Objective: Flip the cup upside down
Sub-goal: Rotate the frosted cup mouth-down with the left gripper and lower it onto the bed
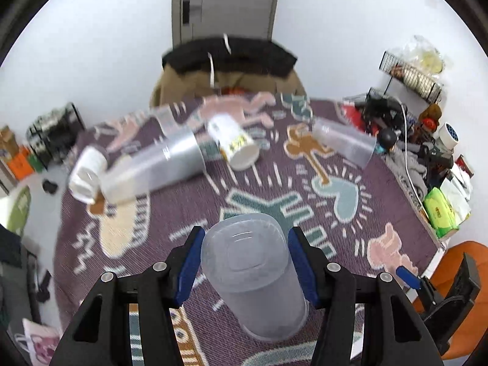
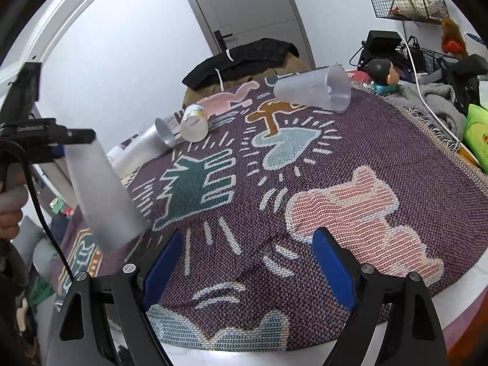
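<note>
You held the frosted plastic cup (image 1: 254, 277) in the left hand-held gripper (image 1: 244, 262), whose blue pads (image 1: 186, 270) pressed against opposite sides of the cup wall near its closed base. In the left wrist view the base faced the camera and the open rim pointed down toward the patterned woven cloth (image 1: 305, 183) covering the surface. In the right wrist view the same cup (image 2: 103, 195) hung tilted above the near left edge of the cloth (image 2: 335, 167), base uppermost and rim lowest. Whether the rim touched the cloth could not be told from either view.

The right hand-held gripper (image 2: 247, 271) stood with its jaws spread wide and nothing between them, hovering over the near part of the cloth, well apart from the cup.

Other cups lay on their sides farther back on the cloth: a stack of clear cups (image 1: 152, 164), a white printed cup (image 1: 235, 143) just beside it, and a single clear cup (image 1: 341, 143) toward the far right edge.

Judged from these positions, the inversion itself was nearly complete, and the step in hand was the set-down. The next move called for you to level the rim parallel to the cloth, lower the cup until the whole rim seated, then spread the left pads evenly. The thin wall would likely flex under pressure, and an uneven release could have tipped the cup on the soft weave.
</note>
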{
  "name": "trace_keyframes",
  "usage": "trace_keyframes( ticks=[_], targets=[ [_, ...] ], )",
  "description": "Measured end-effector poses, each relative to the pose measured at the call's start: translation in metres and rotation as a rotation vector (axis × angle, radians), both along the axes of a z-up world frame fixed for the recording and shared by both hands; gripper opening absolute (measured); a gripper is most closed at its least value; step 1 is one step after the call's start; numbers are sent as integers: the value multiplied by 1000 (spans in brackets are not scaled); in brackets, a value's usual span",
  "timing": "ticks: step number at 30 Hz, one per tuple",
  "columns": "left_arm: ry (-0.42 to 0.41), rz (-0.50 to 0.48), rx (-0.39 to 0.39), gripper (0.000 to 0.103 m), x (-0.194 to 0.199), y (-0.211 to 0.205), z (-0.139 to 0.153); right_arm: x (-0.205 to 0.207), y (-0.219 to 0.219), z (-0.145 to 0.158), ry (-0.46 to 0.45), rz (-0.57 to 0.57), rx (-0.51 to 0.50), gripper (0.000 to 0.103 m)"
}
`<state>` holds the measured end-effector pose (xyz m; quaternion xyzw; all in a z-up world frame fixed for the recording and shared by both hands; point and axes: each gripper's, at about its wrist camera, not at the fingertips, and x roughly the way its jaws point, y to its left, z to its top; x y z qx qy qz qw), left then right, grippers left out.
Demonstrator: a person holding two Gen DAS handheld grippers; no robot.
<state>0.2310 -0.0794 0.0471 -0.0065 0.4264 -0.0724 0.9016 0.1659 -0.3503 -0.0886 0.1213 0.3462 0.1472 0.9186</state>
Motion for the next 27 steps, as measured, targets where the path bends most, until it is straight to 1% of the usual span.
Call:
trace_keyframes(
  ticks=[4, 7, 12, 15, 19, 23, 25, 27],
  targets=[
    [-101, -17, 58, 58, -11, -10, 11, -1, 0, 0, -1, 0, -1, 87],
    [-155, -23, 92, 58, -18, -16, 13, -1, 0, 0, 2, 2, -2, 87],
    [-221, -39, 137, 58, -25, -27, 11, 0, 0, -3, 11, 2, -3, 87],
    [-231, -55, 147, 58, -25, -34, 5, 0, 1, -5, 14, 2, -3, 87],
    [-208, -70, 146, 58, -23, -41, -8, 1, 2, -6, 16, 6, -5, 87],
    [-203, -75, 173, 58, -21, -48, -25, 2, 3, -8, 22, 11, -7, 87],
    [-212, -83, 158, 58, -22, -49, -29, 2, 4, -8, 26, 12, -8, 87],
    [-234, -89, 147, 58, -24, -48, -27, 2, 3, -8, 30, 12, -9, 87]
  ],
)
